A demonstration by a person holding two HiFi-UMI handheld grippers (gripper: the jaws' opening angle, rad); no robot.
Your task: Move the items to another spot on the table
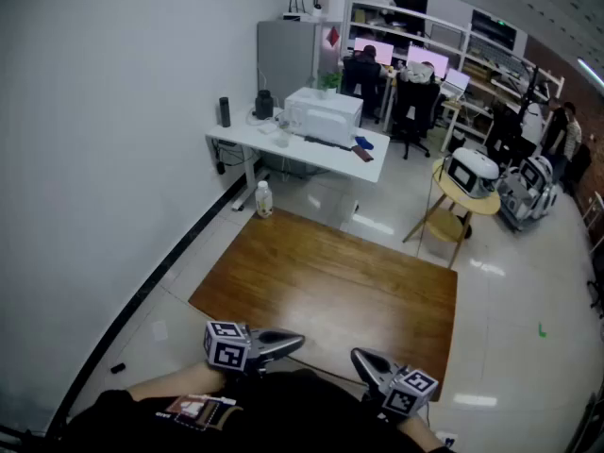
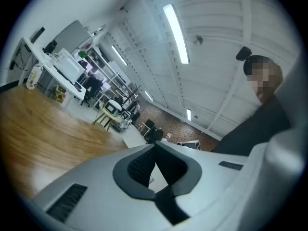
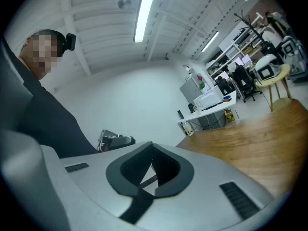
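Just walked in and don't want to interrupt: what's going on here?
A person is at the near edge of a wooden table, a gripper in each hand, held close to the body. The left gripper and right gripper are both shut with nothing between the jaws. No items show on the tabletop, so nothing is being moved at this moment.

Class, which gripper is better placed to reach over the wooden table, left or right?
Neither: left gripper and right gripper both hang shut and empty at the near edge of the wooden table; no item lies there.
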